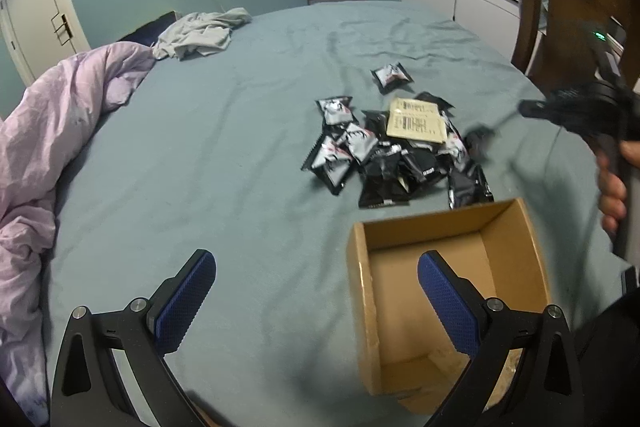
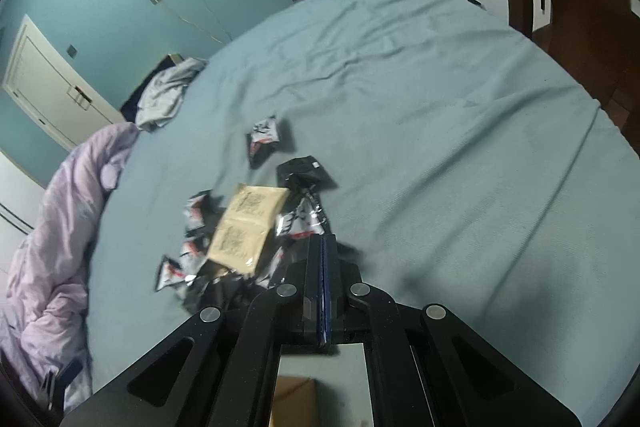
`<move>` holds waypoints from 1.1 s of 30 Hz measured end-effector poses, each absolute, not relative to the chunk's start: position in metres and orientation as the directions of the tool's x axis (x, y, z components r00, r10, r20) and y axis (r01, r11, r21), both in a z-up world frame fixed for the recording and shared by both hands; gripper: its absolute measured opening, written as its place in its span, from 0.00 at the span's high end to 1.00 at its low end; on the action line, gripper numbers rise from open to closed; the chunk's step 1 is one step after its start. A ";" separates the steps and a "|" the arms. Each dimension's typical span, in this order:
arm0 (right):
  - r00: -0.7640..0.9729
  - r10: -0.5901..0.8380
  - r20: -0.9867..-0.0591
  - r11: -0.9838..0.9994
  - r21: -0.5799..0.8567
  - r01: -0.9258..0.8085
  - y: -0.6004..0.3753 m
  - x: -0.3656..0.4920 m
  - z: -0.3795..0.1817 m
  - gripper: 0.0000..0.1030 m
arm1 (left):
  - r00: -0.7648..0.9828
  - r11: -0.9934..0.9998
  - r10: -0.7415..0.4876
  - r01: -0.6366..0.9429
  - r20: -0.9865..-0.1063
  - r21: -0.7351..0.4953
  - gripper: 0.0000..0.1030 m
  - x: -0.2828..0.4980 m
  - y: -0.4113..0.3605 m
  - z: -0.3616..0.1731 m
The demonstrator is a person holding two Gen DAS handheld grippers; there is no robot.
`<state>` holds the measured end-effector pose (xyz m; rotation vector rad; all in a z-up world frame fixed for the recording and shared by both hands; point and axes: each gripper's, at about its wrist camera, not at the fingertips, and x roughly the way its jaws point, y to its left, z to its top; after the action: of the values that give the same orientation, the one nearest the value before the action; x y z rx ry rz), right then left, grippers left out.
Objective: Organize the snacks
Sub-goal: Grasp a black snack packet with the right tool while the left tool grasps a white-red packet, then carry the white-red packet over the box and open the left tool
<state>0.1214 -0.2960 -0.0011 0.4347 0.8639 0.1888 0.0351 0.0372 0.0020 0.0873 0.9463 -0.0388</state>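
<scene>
Teal-sheeted bed (image 1: 240, 147); open brown cardboard box (image 1: 516, 227) at 5 o'clock, empty, nothing sorted yet. Pile of black-silver foil snack packets (image 1: 384, 155) at centre. Left gripper (image 1: 316, 303) spread; right gripper (image 2: 322, 247) pressed together, nothing visibly pinched.

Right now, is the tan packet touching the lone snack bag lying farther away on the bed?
Apart. The left wrist view shows bare sheet between the tan packet and the lone snack bag.
</scene>
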 end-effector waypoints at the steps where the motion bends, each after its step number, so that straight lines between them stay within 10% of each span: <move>1: 0.637 0.335 -0.694 0.897 0.442 0.010 -0.298 0.114 0.002 1.00 | 0.583 0.996 0.002 0.072 -0.812 0.054 0.00 0.038 0.038 0.002; 5: 0.670 0.287 -0.685 0.903 0.427 0.050 -0.302 0.076 0.004 0.99 | 0.578 0.995 -0.004 0.083 -0.816 0.054 0.00 0.063 0.043 0.001; 7: 0.664 0.307 -0.682 0.884 0.463 0.068 -0.302 0.062 -0.003 0.73 | 0.566 0.995 -0.023 0.090 -0.824 0.034 0.00 0.081 0.045 -0.006; 9: 0.643 0.322 -0.695 0.864 0.493 0.099 -0.299 0.056 -0.012 0.13 | 0.555 0.995 -0.031 0.095 -0.831 0.027 0.00 0.098 0.046 -0.013; 21: 0.502 0.318 -0.804 0.893 0.432 0.126 -0.282 0.124 -0.042 0.12 | 0.436 0.995 -0.067 0.102 -0.897 -0.024 0.01 0.201 0.050 -0.080; 23: 0.490 0.323 -0.809 0.898 0.426 0.112 -0.278 0.136 -0.043 0.12 | 0.420 0.993 -0.087 0.114 -0.903 -0.043 0.08 0.209 0.048 -0.089; 27: 0.480 0.289 -0.828 0.923 0.375 0.091 -0.274 0.147 -0.052 0.12 | 0.339 0.970 -0.235 0.134 -0.911 -0.201 0.68 0.213 0.050 -0.111; 33: 0.491 0.269 -0.829 0.927 0.361 0.101 -0.280 0.156 -0.054 0.12 | 0.411 0.978 -0.201 0.137 -0.889 -0.157 0.78 0.197 0.052 -0.085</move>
<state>0.1565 -0.2803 -0.0540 0.3891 1.0600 0.1046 0.1967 0.0517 -0.0849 -0.0629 1.1279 -0.2130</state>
